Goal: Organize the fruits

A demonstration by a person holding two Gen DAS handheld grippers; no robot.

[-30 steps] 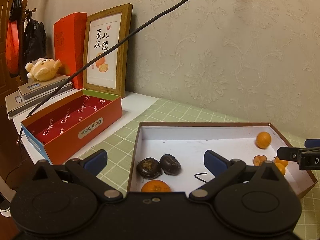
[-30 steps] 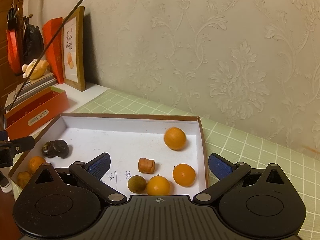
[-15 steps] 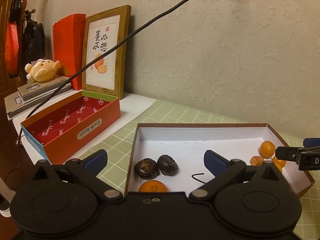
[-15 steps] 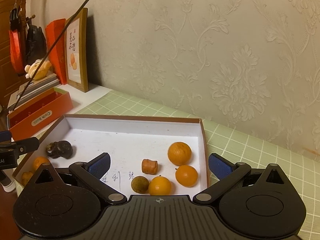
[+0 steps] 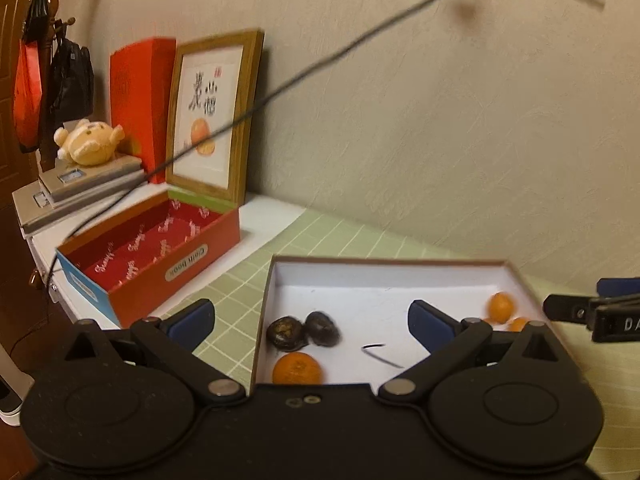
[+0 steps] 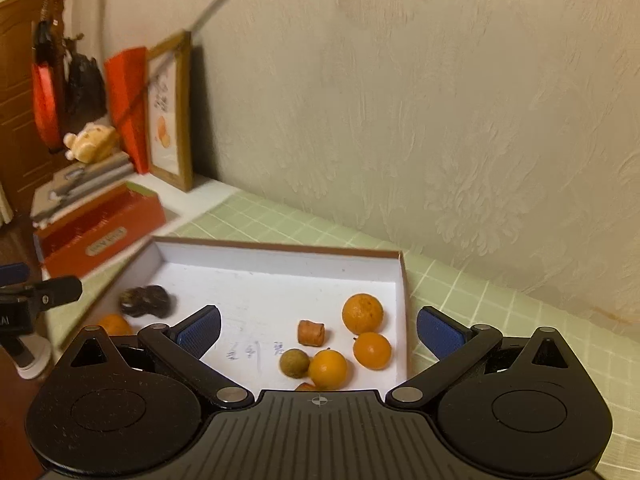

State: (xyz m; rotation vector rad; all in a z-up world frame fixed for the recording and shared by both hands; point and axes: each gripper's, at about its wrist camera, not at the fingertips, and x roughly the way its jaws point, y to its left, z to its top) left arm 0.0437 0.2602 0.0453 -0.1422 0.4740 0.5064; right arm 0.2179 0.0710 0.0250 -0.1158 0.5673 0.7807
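Note:
A shallow white box with brown rim lies on the green checked cloth. At its left end sit two dark wrinkled fruits and an orange. At its right end lie several small oranges, a brownish round fruit and an orange cylinder piece. My left gripper is open over the box's left end, holding nothing. My right gripper is open above the right cluster, also holding nothing.
An open red box stands left of the white box. Behind it lean a framed picture and a red packet; a plush toy rests on stacked books. A black cable hangs across. Wallpapered wall close behind.
Both grippers have pulled back and tilted up; the white box sits lower and smaller in both views, which are now motion-blurred. The far orange rolled toward the right cluster.

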